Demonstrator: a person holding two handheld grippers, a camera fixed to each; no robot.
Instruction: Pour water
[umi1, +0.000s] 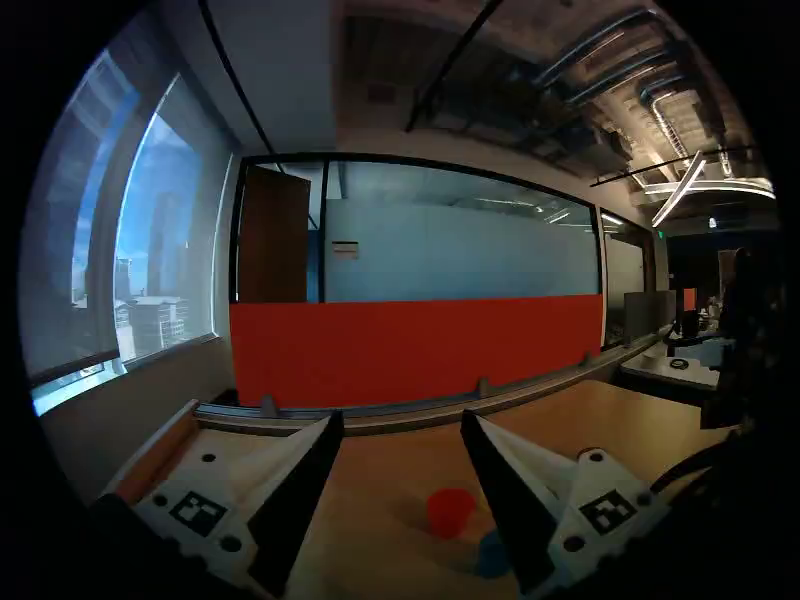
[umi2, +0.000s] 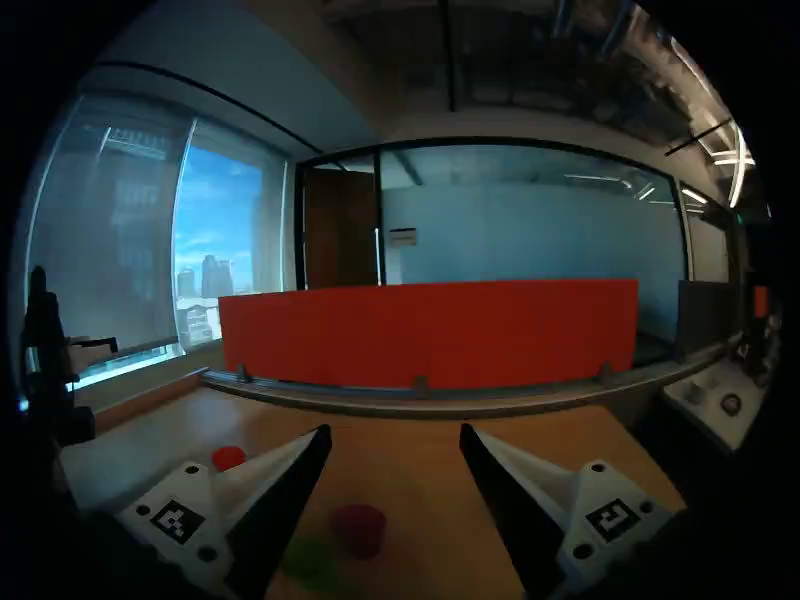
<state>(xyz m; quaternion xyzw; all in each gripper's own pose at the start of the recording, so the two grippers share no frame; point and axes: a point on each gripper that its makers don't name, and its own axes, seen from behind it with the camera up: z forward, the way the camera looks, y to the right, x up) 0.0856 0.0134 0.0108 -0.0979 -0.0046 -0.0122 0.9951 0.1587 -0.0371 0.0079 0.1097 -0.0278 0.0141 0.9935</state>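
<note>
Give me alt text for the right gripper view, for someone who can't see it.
The right tool hovers open above a wooden desk, with a dark red cup and a green object just ahead of it. Behind stand an orange partition and, at left, a window.

A red cup (umi1: 450, 512) between the jaws, blue cup (umi1: 492, 553) at the right jaw, orange-red partition (umi1: 400, 350) beyond them, tan desk (umi1: 400, 470).

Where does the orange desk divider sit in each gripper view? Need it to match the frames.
Left gripper view: the orange divider runs across the middle, slightly below centre.
Right gripper view: the orange divider runs across the centre as a wide band.
Shared landmark: the brown door behind the glass, just above the divider's left end.
</note>
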